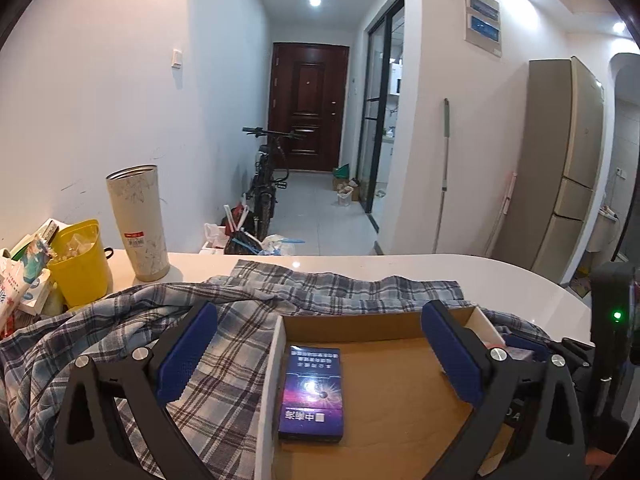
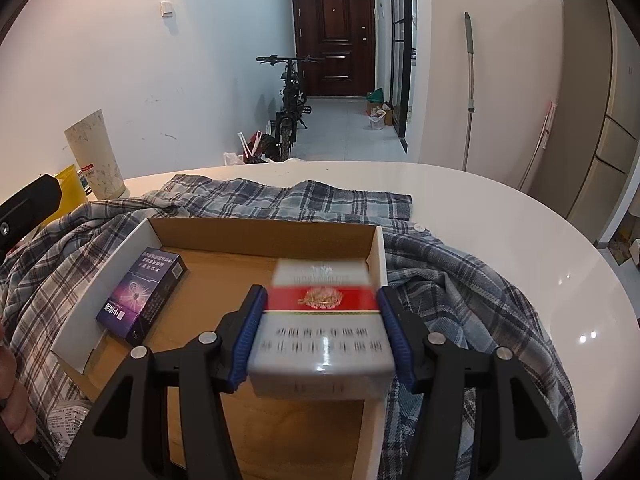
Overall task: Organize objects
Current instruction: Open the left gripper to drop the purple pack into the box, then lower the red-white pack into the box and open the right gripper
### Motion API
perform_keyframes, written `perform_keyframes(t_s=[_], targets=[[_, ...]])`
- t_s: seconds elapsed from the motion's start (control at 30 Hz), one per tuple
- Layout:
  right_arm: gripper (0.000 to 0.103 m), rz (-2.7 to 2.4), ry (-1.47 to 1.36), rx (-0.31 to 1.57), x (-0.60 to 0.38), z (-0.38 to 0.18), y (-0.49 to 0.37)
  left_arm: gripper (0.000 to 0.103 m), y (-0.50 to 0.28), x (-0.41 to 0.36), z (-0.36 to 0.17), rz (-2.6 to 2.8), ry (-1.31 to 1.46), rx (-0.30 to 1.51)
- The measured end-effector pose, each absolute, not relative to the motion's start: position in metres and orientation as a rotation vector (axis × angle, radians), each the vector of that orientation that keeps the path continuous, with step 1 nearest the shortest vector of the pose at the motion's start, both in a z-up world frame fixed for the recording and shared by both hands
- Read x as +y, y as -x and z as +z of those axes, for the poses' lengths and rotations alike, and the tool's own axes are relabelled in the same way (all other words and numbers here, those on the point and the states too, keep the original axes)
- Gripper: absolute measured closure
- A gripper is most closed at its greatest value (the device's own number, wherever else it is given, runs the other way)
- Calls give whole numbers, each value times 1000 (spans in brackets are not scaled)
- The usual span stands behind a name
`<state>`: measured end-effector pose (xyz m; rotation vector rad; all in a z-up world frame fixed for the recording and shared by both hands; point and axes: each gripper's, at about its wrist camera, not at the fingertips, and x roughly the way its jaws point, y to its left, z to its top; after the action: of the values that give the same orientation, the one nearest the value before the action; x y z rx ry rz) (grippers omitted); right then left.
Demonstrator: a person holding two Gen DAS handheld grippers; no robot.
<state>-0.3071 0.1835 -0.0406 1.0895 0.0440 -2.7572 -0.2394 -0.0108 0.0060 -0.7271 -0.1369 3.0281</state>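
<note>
A shallow cardboard box (image 1: 276, 344) with white outer walls lies on a plaid shirt (image 1: 224, 360) on the white table (image 1: 400, 264). A purple cigarette pack (image 1: 312, 392) lies flat inside, along the box's left wall. My left gripper (image 1: 320, 312) hangs wide open over it, holding nothing. In the right wrist view the same box (image 2: 112, 264) and purple pack (image 2: 144, 296) show. A red-and-white cigarette pack (image 2: 320, 320) sits between the fingers of my right gripper (image 2: 320, 292) above the box's right half. The pack is blurred while the fingers are sharp, so it looks loose.
A tall marbled tumbler (image 1: 138, 224) and a yellow cup (image 1: 82, 264) with small packets stand at the table's left. The shirt (image 2: 440, 272) spreads around the box. A hand (image 2: 12, 380) shows at the left edge. Beyond the table, a bicycle (image 2: 292, 92) stands in the hallway.
</note>
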Motion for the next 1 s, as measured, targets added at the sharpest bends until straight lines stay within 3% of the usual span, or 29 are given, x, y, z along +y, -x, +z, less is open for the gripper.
perform_keyframes(t_s=[0.47, 0.83, 1.0], targets=[[33, -2812, -919, -49, 196, 9, 279, 0, 220, -18, 38, 3044, 736, -104], [11, -2781, -721, -167, 210, 57, 201, 0, 129, -29, 76, 3021, 605, -70], [10, -2759, -680, -165, 214, 59, 172, 0, 96, -26, 81, 3009, 604, -59]])
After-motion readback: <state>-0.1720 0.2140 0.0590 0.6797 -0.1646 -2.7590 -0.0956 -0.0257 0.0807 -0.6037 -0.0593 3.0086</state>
